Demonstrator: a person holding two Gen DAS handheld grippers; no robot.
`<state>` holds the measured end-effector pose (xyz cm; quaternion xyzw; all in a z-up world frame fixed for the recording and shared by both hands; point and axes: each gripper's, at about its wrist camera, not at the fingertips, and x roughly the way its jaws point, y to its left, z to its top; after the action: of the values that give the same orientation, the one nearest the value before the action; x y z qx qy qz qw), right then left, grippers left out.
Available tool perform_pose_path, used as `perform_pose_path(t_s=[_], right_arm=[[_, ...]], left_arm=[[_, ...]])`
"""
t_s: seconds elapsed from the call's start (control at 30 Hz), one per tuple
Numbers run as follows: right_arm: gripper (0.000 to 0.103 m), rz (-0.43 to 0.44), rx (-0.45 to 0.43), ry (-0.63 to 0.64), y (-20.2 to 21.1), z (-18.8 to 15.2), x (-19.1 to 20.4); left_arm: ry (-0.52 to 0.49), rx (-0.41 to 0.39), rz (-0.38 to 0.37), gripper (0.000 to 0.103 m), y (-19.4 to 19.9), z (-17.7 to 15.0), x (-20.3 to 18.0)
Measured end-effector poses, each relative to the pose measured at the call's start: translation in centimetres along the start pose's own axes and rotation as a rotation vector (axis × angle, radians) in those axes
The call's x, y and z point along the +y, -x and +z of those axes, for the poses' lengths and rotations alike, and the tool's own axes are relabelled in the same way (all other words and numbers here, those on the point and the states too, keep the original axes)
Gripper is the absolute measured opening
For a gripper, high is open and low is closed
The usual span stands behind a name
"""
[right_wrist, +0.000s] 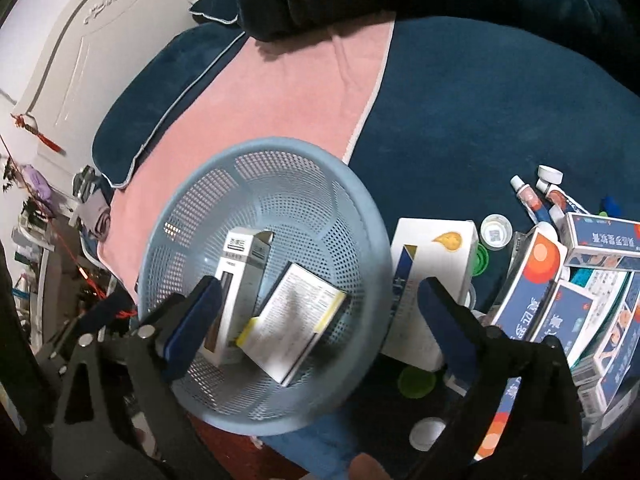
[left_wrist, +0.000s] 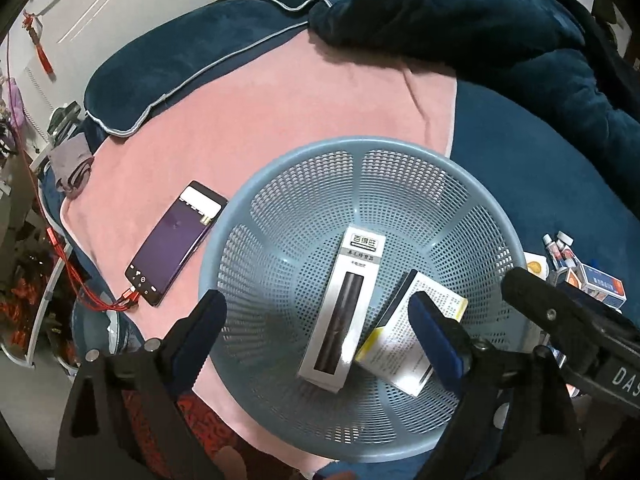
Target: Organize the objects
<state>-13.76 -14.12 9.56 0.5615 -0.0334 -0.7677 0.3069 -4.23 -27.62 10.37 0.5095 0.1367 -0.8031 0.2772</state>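
A light blue perforated basket (left_wrist: 352,145) (right_wrist: 280,145) rests on a bed. In it lie a long white box (left_wrist: 344,312) (right_wrist: 236,280) picturing a dark slim device and a white box with a yellow edge (left_wrist: 404,340) (right_wrist: 292,320), side by side. My left gripper (left_wrist: 316,304) hovers over the basket, open, with nothing pressed between its blue pads. Over the basket's right side my right gripper (right_wrist: 320,286) is open too and holds nothing. One of its black fingers (left_wrist: 532,292) shows at the right of the left wrist view.
A white box with an orange drop (right_wrist: 432,264) lies just right of the basket. Beyond it are stacked blue-and-orange boxes (right_wrist: 540,280), tubes (right_wrist: 532,200) and loose caps (right_wrist: 416,382). A phone (left_wrist: 172,244) on a red cable lies on the pink towel (left_wrist: 280,112). Dark blue bedding is behind.
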Motion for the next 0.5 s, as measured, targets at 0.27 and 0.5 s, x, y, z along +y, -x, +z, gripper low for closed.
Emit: perform_pose_path(t_s=[0.27,0.5], right_arm=[[0.103,0.015,0.013,0.017,-0.22,-0.04,0.0],[0.103,0.008,0.009,0.026,-0.08,-0.13,0.04]], left_arm=[[-0.003,0.012,0.001,0.097,-0.24,-0.06,-0.03],[-0.005,0.013,0.001,0.099,-0.22,-0.18,-0.04]])
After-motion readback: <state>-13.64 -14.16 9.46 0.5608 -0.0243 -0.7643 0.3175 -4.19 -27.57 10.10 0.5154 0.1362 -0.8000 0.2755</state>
